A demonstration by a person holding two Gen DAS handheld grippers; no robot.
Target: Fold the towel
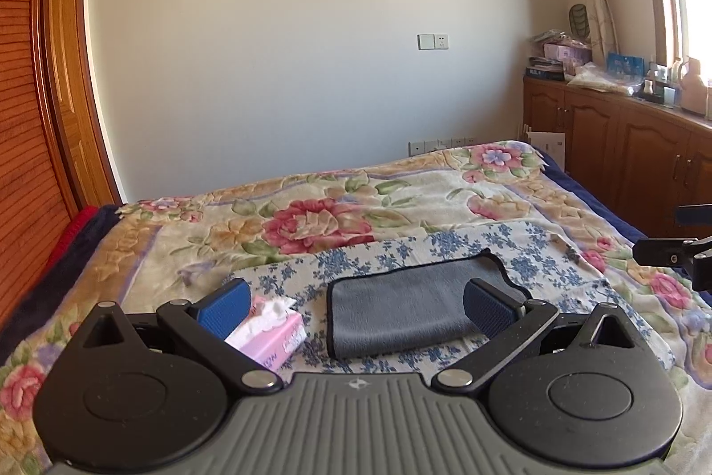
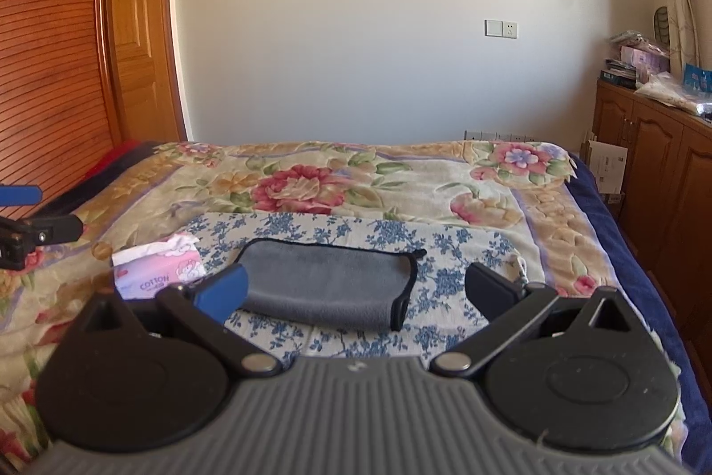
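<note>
A grey towel point(image 1: 409, 310) with a dark hem lies folded into a narrow rectangle on a blue-flowered cloth point(image 1: 400, 252) on the bed. It also shows in the right wrist view point(image 2: 329, 288). My left gripper point(image 1: 356, 308) is open and empty, held just above and in front of the towel. My right gripper point(image 2: 356, 290) is open and empty, also hovering in front of the towel. Part of the right gripper shows at the right edge of the left wrist view point(image 1: 676, 252). Part of the left gripper shows at the left edge of the right wrist view point(image 2: 26, 225).
A pink tissue pack point(image 1: 271, 334) lies left of the towel, also seen in the right wrist view point(image 2: 155, 270). The floral bedspread point(image 2: 356, 181) covers the bed. Wooden cabinets point(image 2: 658, 181) with clutter stand on the right, a wooden door point(image 2: 138, 30) on the left.
</note>
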